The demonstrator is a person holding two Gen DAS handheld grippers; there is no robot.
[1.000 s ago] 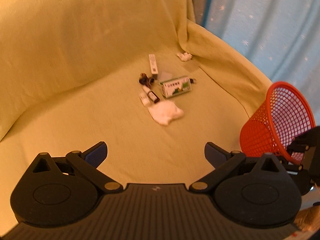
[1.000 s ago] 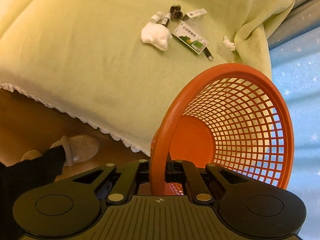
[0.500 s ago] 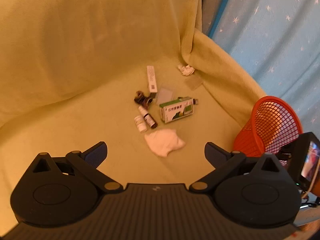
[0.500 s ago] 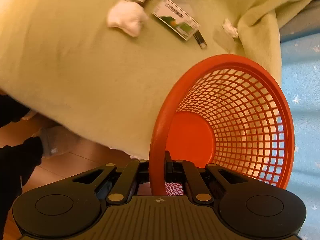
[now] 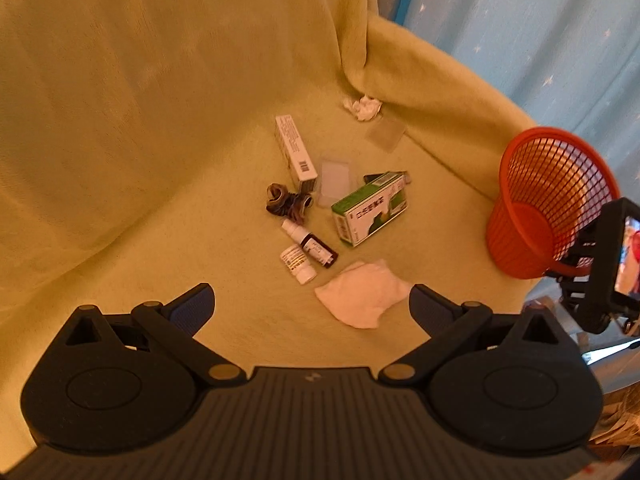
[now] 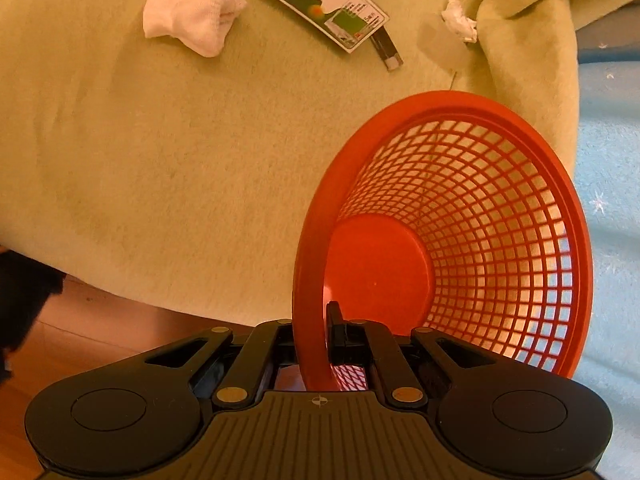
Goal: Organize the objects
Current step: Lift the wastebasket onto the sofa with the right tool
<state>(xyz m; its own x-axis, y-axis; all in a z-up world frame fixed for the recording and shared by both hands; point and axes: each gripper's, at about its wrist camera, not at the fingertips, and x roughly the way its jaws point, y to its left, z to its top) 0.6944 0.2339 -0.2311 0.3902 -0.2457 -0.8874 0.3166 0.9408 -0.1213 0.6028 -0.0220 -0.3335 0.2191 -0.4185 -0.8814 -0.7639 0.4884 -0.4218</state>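
We had the right gripper [image 6: 318, 344] clenched on the rim of the red plastic mesh basket [image 6: 472, 216], basket empty & tipped, mouth toward the camera, held off the seat's right edge by the armrest. Left gripper [image 5: 311, 304] was released, jaws wide apart, nothing btwn them, hovering over the seat of the sofa draped in a yellow-green blanket [image 5: 160, 160].

Key relation: the crumpled white cloth [image 5: 362, 294] lay just ahead of the left gripper, slightly right of centre, nearest item to it. Beyond it, farther fwd: small white bottle [image 5: 298, 266], dark brown dropper bottle [image 5: 314, 244], green-and-white carton [image 5: 370, 210] w/ long axis running diagonally toward the basket.

Our read: left gripper was nearer the clutter, the cloth the likely first pick, then a carry rightward to the basket
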